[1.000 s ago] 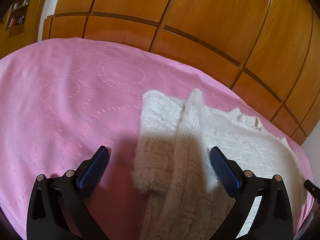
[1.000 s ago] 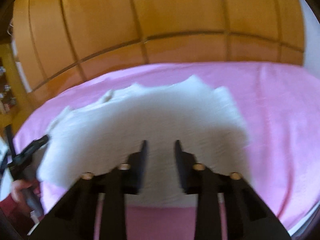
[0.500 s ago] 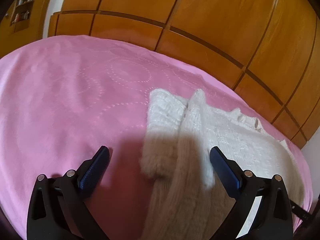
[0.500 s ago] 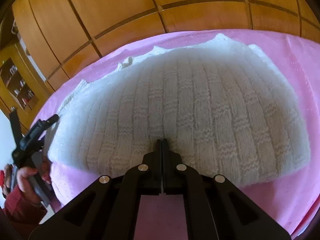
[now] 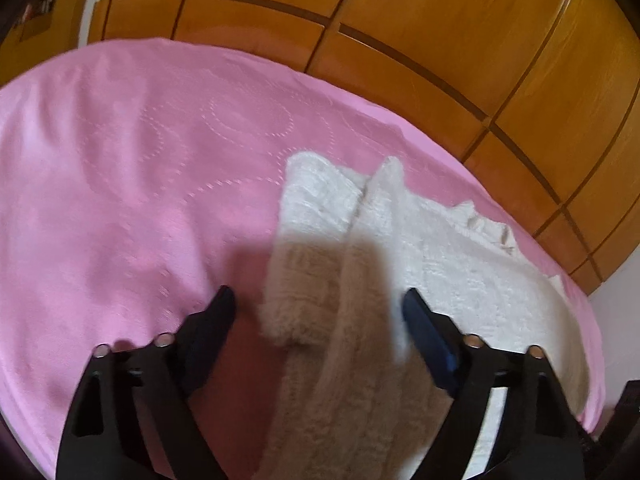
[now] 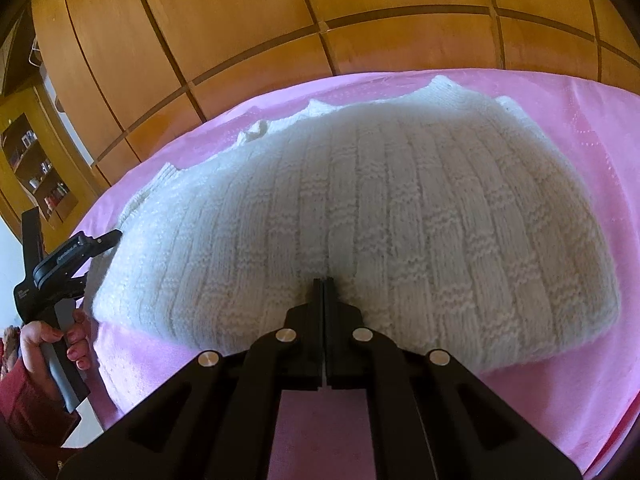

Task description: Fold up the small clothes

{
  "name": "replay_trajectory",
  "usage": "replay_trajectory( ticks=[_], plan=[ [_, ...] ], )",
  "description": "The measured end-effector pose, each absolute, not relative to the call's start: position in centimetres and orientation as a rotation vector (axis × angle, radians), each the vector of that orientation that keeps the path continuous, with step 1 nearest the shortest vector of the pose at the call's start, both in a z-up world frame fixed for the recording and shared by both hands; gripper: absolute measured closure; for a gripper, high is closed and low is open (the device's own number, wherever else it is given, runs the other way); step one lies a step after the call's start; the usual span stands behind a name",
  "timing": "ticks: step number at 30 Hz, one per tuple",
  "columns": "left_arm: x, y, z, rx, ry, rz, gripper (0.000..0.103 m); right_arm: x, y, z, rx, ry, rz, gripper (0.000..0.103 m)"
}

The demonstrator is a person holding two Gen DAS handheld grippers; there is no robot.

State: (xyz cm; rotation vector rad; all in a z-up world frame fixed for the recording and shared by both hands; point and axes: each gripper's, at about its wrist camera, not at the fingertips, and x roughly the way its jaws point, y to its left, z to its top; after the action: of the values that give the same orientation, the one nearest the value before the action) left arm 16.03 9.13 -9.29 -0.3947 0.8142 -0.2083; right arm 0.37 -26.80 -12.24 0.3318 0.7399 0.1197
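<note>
Ahead of me a bed [image 5: 120,184] spreads out under a pink cover stitched with dotted rings. Behind it rises a wall of glossy orange-brown wooden panels [image 6: 248,12] split by dark grooves. At my far left an open wooden shelf [image 6: 38,176] holds small jars, blurred. Bright daylight falls across the cover, and a white wall [image 5: 618,320] shows at my right.

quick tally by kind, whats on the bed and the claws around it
white knitted sweater: 1
pink bedspread: 1
claws: 2, left claw closing around the sweater's edge, right claw shut on its hem
total: 4
</note>
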Motion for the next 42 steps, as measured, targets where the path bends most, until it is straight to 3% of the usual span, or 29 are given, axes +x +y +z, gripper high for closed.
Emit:
replay_trajectory(
  ticks=[3, 7, 10, 22, 28, 32, 42],
  plan=[
    [16.4, 9.2, -9.4, -0.47, 0.845, -0.242, 0.041, 0.4, -26.8, -12.2, 0.339, 0.736, 0.122, 0.103],
    [17.1, 9.6, -9.7, -0.605, 0.894, -0.281, 0.069, 0.1, -27.1, -12.1, 0.351, 0.733, 0.124, 0.103],
    [17.0, 9.5, -9.1, -0.648, 0.89, -0.291, 0.077, -0.1, -27.1, -12.0, 0.359, 0.732, 0.125, 0.103],
    [14.5, 3.2, 0.2, -0.5, 0.693, -0.428, 0.082, -0.7, -27.8, -12.0, 0.411, 0.719, 0.144, 0.103],
    [13.9, 1.6, 2.8, -0.523, 0.673, -0.5, 0.083, -1.6, -29.4, -11.1, 0.526, 0.687, 0.164, 0.1],
    [13.9, 0.0, 4.2, -0.536, 0.674, -0.557, 0.083, -3.2, -31.2, -9.9, 0.521, 0.642, 0.124, 0.087],
    [13.8, -7.2, 5.6, -0.517, 0.713, -0.697, 0.083, -4.5, -34.2, -12.2, 0.524, 0.704, 0.078, 0.088]
  ],
)
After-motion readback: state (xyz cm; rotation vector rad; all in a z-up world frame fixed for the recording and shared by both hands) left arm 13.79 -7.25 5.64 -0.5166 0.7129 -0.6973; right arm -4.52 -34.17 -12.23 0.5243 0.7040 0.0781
